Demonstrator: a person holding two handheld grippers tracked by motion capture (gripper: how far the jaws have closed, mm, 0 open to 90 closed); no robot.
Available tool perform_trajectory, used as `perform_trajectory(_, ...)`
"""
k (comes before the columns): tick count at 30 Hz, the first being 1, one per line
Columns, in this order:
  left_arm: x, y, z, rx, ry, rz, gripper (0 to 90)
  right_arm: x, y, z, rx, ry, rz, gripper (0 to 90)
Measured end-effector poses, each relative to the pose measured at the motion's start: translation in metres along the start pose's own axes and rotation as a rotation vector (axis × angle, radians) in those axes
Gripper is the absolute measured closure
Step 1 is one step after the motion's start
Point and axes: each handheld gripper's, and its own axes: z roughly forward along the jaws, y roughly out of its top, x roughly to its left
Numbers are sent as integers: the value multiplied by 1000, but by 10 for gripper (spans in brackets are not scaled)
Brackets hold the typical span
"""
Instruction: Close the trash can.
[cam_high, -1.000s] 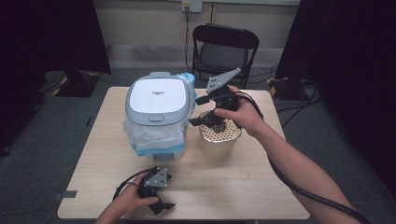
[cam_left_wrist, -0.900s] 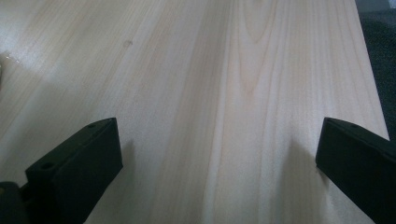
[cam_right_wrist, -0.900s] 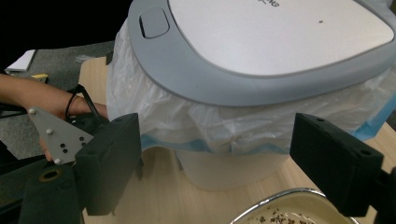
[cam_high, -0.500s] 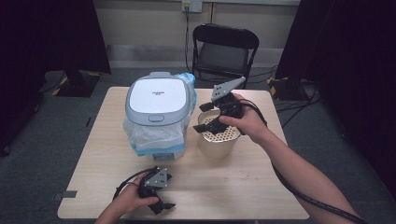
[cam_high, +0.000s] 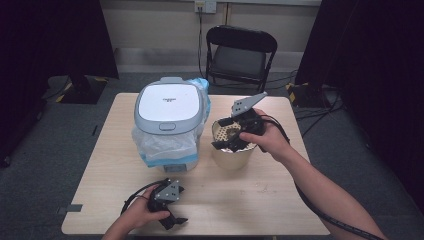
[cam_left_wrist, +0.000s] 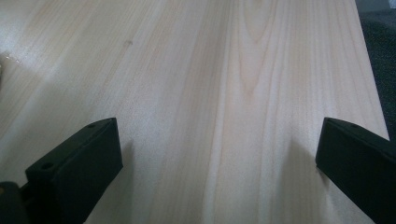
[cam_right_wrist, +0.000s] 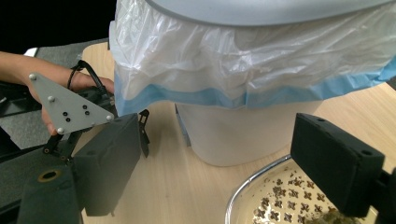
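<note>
The right gripper (cam_high: 226, 134) hovers over the strainer cup (cam_high: 232, 150) beside the lidded bin (cam_high: 167, 125), fingers wide apart and empty — a reach, I judge. Next it must settle onto the rim and close; the left gripper (cam_high: 172, 218) rests on the desk (cam_high: 280, 200), fingers spread, holding nothing.

Right gripper (cam_high: 231, 134) held raised, jaws apart; left gripper (cam_high: 172, 212) low (also wide open).

High view: fixed cam above person's side, looks fwd + down, takes in whole desk (cam_high: 280, 200), far off. Left gripper view: cam v. close to desk top (cam_left_wrist: 224, 93), looks along the wood past its own jaws. Right gripper view: close, faces the bagged bin (cam_right_wrist: 252, 70) w/ strainer bowl (cam_right_wrist: 261, 196) rim below. Shared w/ high view: bin (cam_high: 170, 125), bowl (cam_high: 232, 150), left hand-held gripper (cam_right_wrist: 70, 109).
</note>
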Motion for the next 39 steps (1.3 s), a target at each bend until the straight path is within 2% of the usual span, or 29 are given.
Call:
perform_trajectory(7, 0, 0, 1, -7, 5, -1, 0, 2, -9, -2, -6, -2, 5, 156)
perform_trajectory(9, -1, -1, 1, -11, -7, -9, 0, 2, -13, -3, -5, -1, 8, 156)
perform_trajectory(20, 0, 0, 1, -3, -8, -9, 0, 4, -32, -8, -3, -9, 28, 156)
perform_trajectory(27, 0, 0, 1, -4, -6, -10, 0, 6, -39, -11, 12, -22, 13, 156)
perform_trajectory(39, -1, 0, 1, -7, -7, -15, 0, 11, -63, -17, 42, -34, 10, 156)
